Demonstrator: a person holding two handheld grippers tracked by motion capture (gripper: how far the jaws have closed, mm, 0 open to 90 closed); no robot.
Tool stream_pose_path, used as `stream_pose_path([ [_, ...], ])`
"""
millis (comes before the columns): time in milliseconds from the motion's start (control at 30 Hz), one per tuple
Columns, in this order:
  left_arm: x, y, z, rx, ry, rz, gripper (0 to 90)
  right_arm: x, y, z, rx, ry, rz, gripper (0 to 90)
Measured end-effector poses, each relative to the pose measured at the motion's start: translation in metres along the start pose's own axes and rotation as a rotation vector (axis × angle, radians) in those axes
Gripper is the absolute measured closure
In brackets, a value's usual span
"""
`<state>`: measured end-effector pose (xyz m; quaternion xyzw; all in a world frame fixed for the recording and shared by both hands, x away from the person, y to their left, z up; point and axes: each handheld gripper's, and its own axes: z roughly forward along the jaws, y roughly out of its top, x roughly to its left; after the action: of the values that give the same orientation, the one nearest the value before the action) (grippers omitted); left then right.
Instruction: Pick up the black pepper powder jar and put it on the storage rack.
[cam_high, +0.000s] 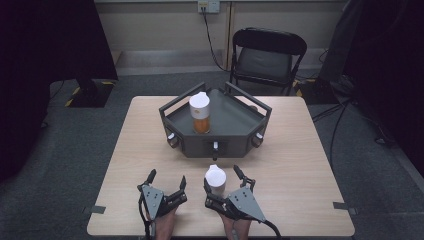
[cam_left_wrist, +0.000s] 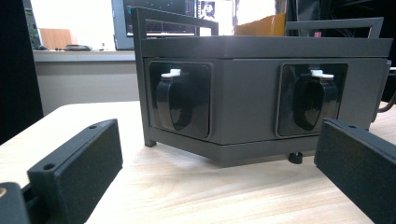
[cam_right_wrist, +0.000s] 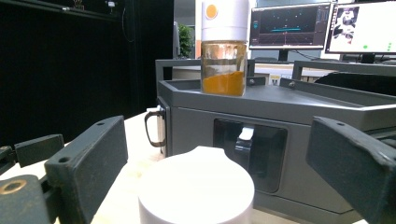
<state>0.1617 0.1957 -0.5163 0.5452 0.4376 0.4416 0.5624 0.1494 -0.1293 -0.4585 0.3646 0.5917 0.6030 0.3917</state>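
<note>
A white-capped jar (cam_high: 215, 180) stands on the wooden table near its front edge, and its cap (cam_right_wrist: 196, 186) sits between the pads of my right gripper (cam_high: 225, 181) (cam_right_wrist: 217, 140). There is a gap on each side, so the pads are off it. A second white-capped jar (cam_high: 200, 112) (cam_right_wrist: 224, 51) with orange powder stands upright on a dark grey angular tray stand (cam_high: 230, 120) (cam_left_wrist: 247, 107) (cam_right_wrist: 303, 102) at mid-table. My left gripper (cam_high: 167, 177) (cam_left_wrist: 217, 154) rests open to the left of the right one, with nothing between its pads, facing the stand's front.
The stand has raised rails at its back and black handles with white tips (cam_left_wrist: 175, 100) set into its front faces. A black folding chair (cam_high: 267, 55) stands beyond the table. Monitors (cam_right_wrist: 289, 28) glow behind. Bare tabletop (cam_high: 310, 165) lies at the left and right.
</note>
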Motion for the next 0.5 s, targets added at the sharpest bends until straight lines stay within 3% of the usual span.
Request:
stream_pose_path([
  [500,0.001,0.0,0.0,0.0,-0.003,0.0,0.3,0.006,-0.013,0.009,0.058,-0.003,0.006,12.6],
])
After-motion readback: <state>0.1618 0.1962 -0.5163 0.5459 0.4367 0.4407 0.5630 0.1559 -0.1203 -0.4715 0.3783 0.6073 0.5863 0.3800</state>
